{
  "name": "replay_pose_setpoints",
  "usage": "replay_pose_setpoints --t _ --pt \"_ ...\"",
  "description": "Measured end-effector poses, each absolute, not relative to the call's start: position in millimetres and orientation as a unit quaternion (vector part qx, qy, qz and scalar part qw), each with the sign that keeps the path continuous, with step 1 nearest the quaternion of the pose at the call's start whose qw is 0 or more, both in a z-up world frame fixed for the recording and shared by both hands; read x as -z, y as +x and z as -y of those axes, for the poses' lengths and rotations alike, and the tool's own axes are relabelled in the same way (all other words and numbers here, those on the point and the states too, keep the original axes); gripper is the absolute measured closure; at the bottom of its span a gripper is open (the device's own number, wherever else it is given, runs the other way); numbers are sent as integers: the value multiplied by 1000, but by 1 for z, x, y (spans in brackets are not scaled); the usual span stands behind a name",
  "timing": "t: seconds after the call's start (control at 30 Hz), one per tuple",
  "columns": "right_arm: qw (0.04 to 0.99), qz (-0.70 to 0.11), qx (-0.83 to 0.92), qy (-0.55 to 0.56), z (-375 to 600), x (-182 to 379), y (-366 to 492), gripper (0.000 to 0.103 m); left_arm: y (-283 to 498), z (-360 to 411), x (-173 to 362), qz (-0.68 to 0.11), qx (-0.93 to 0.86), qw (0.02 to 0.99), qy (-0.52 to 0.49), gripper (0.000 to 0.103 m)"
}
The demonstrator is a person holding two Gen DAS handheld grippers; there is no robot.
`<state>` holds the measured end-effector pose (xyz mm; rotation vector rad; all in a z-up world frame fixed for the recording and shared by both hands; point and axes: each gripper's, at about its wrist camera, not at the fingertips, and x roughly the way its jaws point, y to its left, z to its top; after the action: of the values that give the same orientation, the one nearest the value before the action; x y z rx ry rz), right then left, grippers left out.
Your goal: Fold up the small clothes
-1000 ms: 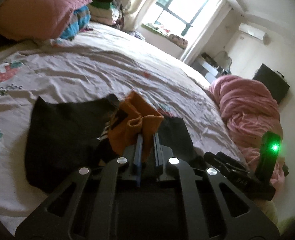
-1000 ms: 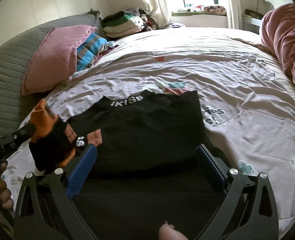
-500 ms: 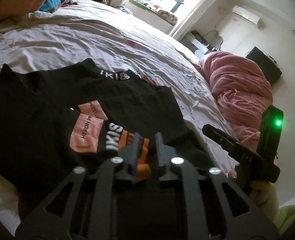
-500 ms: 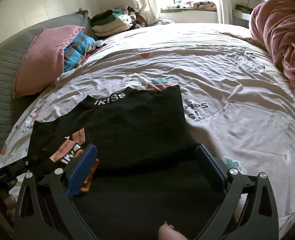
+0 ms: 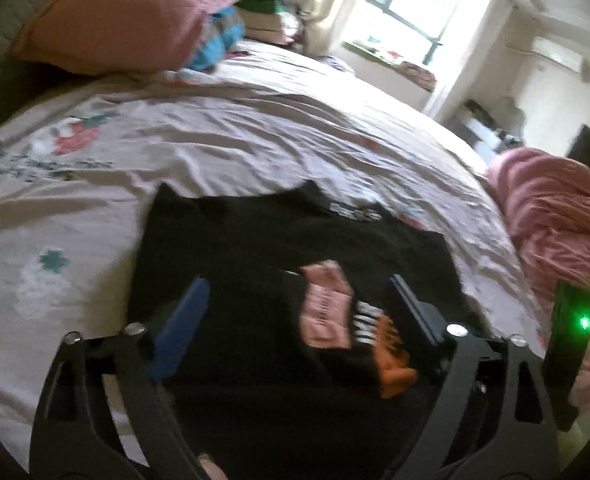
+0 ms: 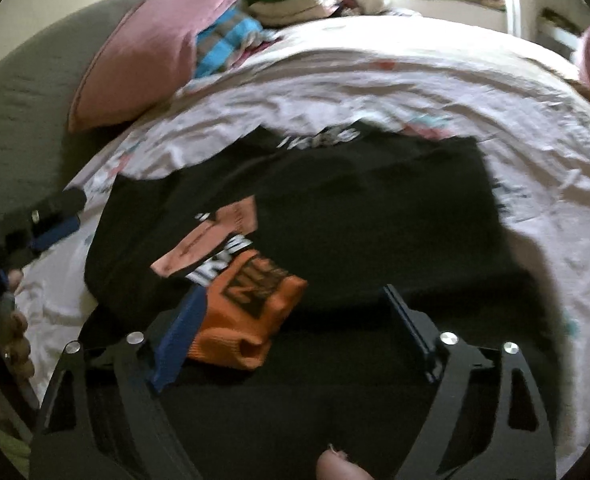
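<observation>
A small black shirt [image 5: 263, 248] with a white-lettered collar lies flat on the bed. Its sleeve, with pink patches and an orange cuff [image 6: 247, 316], is folded in over the body and lies loose. My left gripper [image 5: 295, 304] is open and empty, its jaws wide apart above the shirt's near part. My right gripper [image 6: 295, 312] is open and empty over the shirt's near edge, its left finger beside the orange cuff. The shirt shows in the right wrist view [image 6: 375, 216] too. The left gripper shows at that view's left edge [image 6: 55, 220].
The bed sheet [image 5: 215, 136] is pale and wrinkled with printed figures. A pink pillow [image 5: 123, 20] and folded clothes [image 6: 291, 0] lie at the head. A pink quilt [image 5: 559, 208] is heaped at the right. The right gripper's body with a green light [image 5: 575, 328] is at the right.
My left gripper has let go of the orange cuff, opened wide and drawn back. The sleeve now lies folded on the shirt. The right gripper stayed open and shifted slightly.
</observation>
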<state>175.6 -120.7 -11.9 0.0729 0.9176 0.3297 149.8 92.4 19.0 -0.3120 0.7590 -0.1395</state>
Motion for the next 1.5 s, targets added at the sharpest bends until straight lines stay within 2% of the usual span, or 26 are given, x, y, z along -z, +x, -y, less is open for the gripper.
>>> replay_pose_setpoints --t 0.17,0.4,0.47,0.6,0.87,1.07,1.5 --pt "873 -460 -159 19 98 29 188 29 152 -117 -18 -371 36 911 -175 14" --pt "878 -448 -165 17 90 37 194 81 148 -139 -22 -360 1 915 -181 13" --pt "880 -443 -173 14 88 34 192 88 147 -144 -23 -360 -8 914 -185 13" --pt "888 -418 -189 13 85 19 187 91 146 -151 -24 -357 -15 914 -191 10" --pt "910 -345 -228 -31 75 -49 190 92 143 -163 -30 -346 -26 916 -199 10" --pt "936 -286 -192 -79 84 -87 197 93 144 -168 -33 -341 -28 917 -203 10" --pt "948 -283 -118 -88 127 -81 210 93 159 -124 -21 -360 7 921 -149 10"
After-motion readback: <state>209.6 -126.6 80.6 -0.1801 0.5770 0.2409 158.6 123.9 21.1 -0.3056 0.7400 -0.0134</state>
